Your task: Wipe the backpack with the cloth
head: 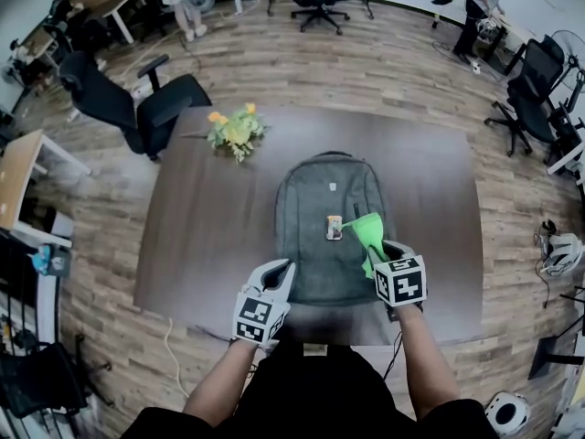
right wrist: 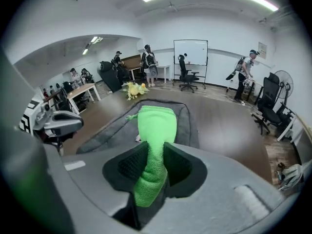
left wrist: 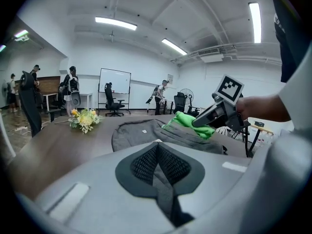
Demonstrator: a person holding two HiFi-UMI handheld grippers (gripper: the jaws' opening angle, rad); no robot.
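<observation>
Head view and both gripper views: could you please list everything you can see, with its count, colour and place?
table: one, dark brown, middle of the room
backpack: one, grey, lying flat on the table
small tag: one, pale, on the backpack's middle
cloth: one, green, over the backpack's right side
flowers: one bunch, yellow and green, on the table beyond the backpack, to its left
office chairs: at least three, black, on the wooden floor around the table
whiteboard: one, white, far wall
left gripper: one, grey, jaws together, empty
right gripper: one, grey, clamped on the cloth
forearms: two, bare, bottom edge
</observation>
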